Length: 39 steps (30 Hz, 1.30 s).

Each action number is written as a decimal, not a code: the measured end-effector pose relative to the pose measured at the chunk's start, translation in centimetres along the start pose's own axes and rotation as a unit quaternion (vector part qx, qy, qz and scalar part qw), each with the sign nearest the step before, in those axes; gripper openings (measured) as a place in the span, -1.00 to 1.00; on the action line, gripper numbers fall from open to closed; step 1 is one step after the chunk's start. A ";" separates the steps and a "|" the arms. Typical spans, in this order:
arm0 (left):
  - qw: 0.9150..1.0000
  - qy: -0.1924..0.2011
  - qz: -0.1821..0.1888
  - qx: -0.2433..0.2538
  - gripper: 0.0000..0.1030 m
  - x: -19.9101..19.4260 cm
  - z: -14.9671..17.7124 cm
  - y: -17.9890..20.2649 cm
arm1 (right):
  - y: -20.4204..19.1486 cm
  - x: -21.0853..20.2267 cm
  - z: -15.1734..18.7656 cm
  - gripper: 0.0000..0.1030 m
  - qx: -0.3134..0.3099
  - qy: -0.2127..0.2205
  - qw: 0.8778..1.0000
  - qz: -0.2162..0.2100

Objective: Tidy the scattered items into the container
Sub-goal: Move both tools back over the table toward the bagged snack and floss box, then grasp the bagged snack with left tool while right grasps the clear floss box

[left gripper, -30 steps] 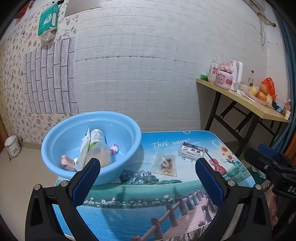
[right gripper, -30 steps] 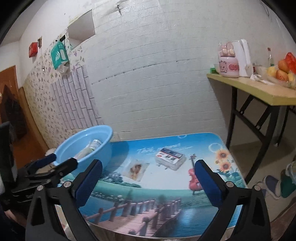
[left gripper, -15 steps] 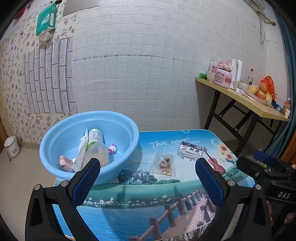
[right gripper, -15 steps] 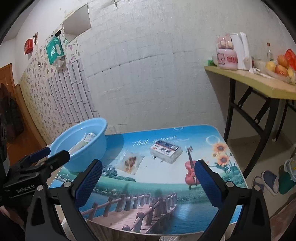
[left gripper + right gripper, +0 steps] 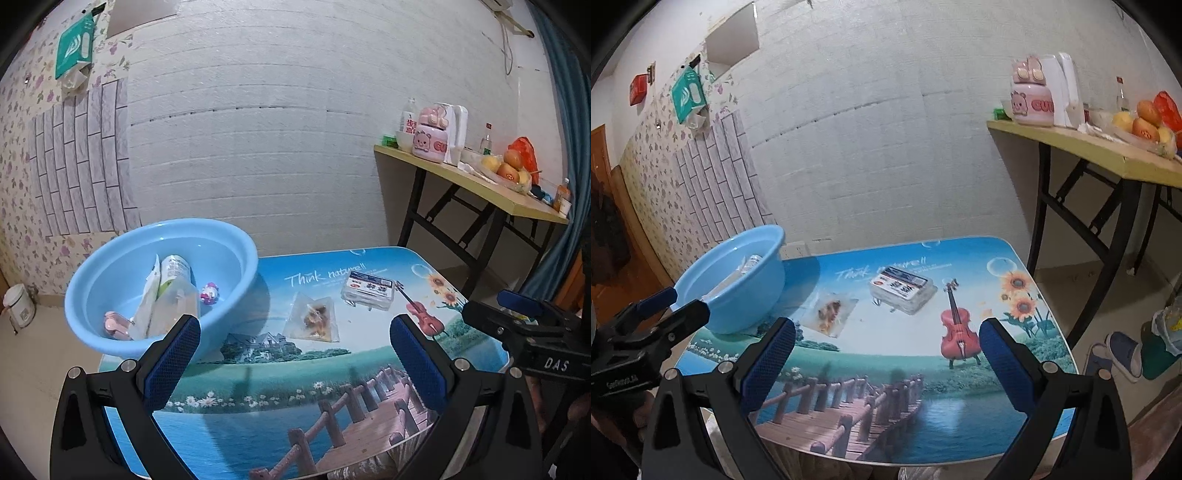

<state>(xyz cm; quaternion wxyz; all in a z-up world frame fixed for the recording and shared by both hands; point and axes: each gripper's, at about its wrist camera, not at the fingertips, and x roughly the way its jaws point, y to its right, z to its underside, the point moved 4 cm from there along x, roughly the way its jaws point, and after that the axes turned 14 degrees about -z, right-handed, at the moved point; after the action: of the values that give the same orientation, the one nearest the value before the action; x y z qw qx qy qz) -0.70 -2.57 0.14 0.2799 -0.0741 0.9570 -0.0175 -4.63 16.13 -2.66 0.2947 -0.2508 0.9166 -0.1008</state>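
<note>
With both grippers' fingers point(image 5: 173, 358) spread wide and empty, the clear snack pouch point(image 5: 314, 317) lying flat on the table point(image 5: 332, 373) beside the basin point(image 5: 221, 236) looks light, limp, slippery; pinch a raised edge.

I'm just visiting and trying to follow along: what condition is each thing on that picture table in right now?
Light blue plastic basin: upright, holds several items.
Clear packet of brownish snacks: flat on table, outside basin.
White labelled box: on table, outside basin.
Left gripper: jaws open, empty.
Right gripper: jaws open, empty.
</note>
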 end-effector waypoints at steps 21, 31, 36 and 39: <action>0.998 -0.048 0.020 0.024 1.00 3.9 2.7 2.6 | 3.1 1.6 0.7 0.95 -0.009 -0.034 0.999 0.012; 0.996 -0.081 0.018 0.034 1.00 7.3 3.1 4.5 | 4.5 3.9 -0.5 0.95 -0.046 -0.056 0.997 0.001; 0.995 -0.096 0.016 0.034 1.00 9.4 3.0 4.9 | 5.6 5.8 -0.8 0.95 -0.058 -0.070 0.996 0.007; 0.994 -0.103 0.017 0.040 1.00 10.7 3.1 5.3 | 6.5 6.8 -1.0 0.95 -0.058 -0.081 0.995 0.007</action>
<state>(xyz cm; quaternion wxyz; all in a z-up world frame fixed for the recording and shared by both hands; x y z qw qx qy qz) -8.65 1.05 -8.54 0.3802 -0.0485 0.9226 -0.0431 -12.58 18.23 -7.40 0.3532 -0.2685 0.8958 -0.0245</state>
